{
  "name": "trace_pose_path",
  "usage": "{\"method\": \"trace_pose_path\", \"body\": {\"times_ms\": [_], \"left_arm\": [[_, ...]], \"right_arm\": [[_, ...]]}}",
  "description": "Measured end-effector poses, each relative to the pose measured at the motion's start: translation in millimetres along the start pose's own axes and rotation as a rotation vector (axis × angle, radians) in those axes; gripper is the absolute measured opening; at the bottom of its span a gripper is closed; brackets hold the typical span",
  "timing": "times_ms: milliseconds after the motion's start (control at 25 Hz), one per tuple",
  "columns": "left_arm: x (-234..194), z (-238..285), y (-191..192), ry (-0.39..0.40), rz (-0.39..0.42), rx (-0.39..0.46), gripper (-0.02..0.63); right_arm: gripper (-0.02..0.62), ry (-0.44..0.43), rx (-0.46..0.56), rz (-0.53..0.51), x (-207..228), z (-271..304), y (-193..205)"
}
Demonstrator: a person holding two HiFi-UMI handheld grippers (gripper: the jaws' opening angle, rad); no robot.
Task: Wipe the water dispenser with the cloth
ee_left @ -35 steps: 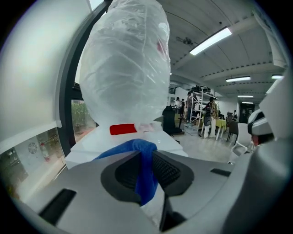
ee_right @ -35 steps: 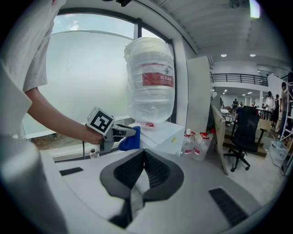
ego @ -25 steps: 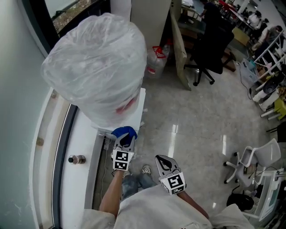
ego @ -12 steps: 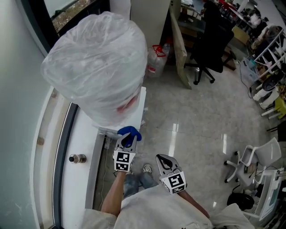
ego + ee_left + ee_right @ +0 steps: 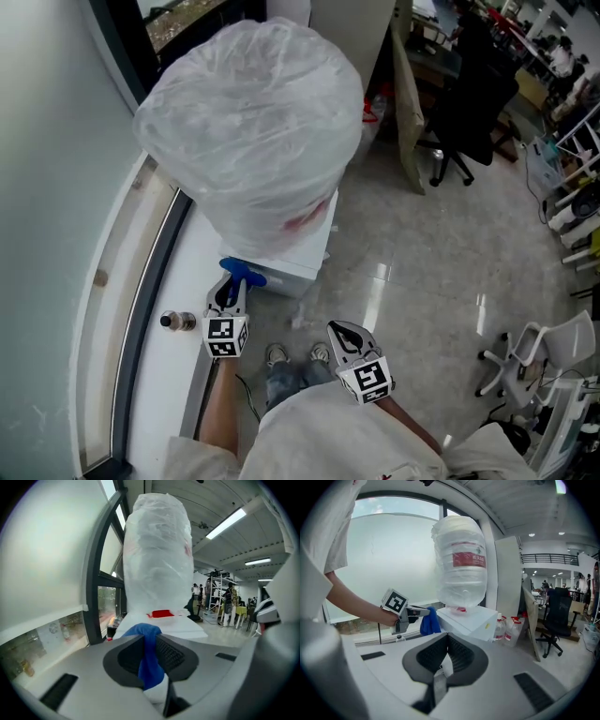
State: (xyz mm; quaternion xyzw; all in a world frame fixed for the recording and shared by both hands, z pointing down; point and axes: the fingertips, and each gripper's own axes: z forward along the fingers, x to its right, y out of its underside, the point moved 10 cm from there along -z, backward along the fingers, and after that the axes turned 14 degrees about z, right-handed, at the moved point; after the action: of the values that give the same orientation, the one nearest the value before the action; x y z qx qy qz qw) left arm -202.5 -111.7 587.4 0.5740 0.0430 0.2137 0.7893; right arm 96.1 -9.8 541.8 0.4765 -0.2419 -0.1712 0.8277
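The white water dispenser [image 5: 302, 265] stands by the window and carries a big bottle wrapped in clear plastic [image 5: 253, 131]. My left gripper [image 5: 228, 291] is shut on a blue cloth [image 5: 242, 274], which hangs at the dispenser's near left corner. In the left gripper view the cloth [image 5: 149, 658] is pinched between the jaws, with the dispenser top [image 5: 176, 625] just beyond. My right gripper [image 5: 347, 339] hangs over the floor, away from the dispenser, shut with nothing in it. From the right gripper view [image 5: 446, 644], the left gripper [image 5: 417, 612] and cloth [image 5: 430, 621] show beside the dispenser [image 5: 471, 620].
A small bottle [image 5: 176, 322] stands on the white window sill [image 5: 159, 394] left of the dispenser. A leaning board [image 5: 412, 103] and a black office chair [image 5: 478, 112] lie beyond. Plastic jugs [image 5: 513, 630] sit on the floor. A white chair [image 5: 553, 337] is at the right.
My left gripper has carried the blue cloth leftward along the dispenser's near edge to its left corner. The head view has shifted. The right gripper has stayed in place.
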Motion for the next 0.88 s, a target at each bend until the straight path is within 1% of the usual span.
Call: {"method": "trace_pose_path", "body": {"times_ms": [200,400,640,880], "left_arm": [[-49,0,19,-0.096,-0.028,-0.040,0.078],[-76,20,35,-0.117,-0.038,-0.081,0.078],[-78,34,40,-0.097,-0.034,-0.090,0.078],[-55,33,36,-0.053,0.003,-0.078,0.078]], "right_arm": [[0.015,0.003,-0.012,-0.012,0,5,-1],[0.015,0.031,-0.020,-0.011,4,3,-2],[0.015,0.056,-0.023,-0.007,7,4,-1],[0.015,0.044,-0.015,-0.003,4,9,-4]]}}
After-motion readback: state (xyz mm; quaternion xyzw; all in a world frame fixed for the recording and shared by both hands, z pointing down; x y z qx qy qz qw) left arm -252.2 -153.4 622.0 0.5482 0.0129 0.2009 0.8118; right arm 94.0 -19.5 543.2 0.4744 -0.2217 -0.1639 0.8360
